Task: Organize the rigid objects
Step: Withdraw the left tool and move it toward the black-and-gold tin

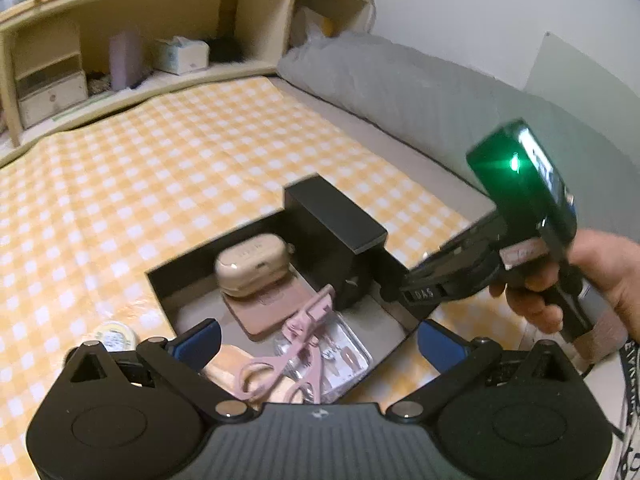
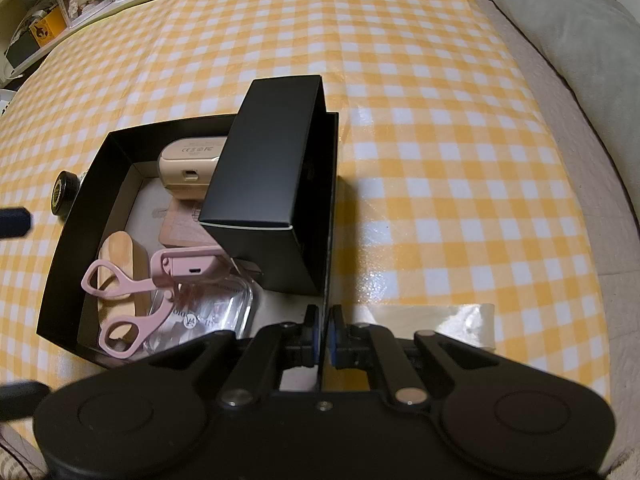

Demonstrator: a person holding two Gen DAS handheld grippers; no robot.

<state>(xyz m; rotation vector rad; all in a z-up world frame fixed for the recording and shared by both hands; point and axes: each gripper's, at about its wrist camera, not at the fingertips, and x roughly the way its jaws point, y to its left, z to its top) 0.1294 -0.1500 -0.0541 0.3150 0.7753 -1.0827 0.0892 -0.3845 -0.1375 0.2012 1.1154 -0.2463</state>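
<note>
An open black tray box [image 2: 80, 216] lies on the yellow checked cloth [image 2: 420, 120]. It holds a beige case [image 2: 188, 160], a pink flat card case [image 2: 184, 224], a pink eyelash curler [image 2: 132, 280], a clear plastic case [image 2: 216, 312], a wooden piece [image 2: 120, 256] and a tall black box [image 2: 272, 168] leaning inside. My right gripper [image 2: 323, 336] is shut on the tray's near right wall. My left gripper [image 1: 320, 344] is open above the tray's near edge [image 1: 160, 280], over the curler [image 1: 288, 344]. The right gripper [image 1: 408, 284] shows at the tray's right wall.
A small round tin [image 1: 114, 336] lies left of the tray; it also shows in the right wrist view [image 2: 64, 192]. A wooden headboard shelf [image 1: 140, 52] with boxes stands at the back. A grey pillow [image 1: 400, 80] lies right. A tape strip [image 2: 432, 316] lies near the cloth's edge.
</note>
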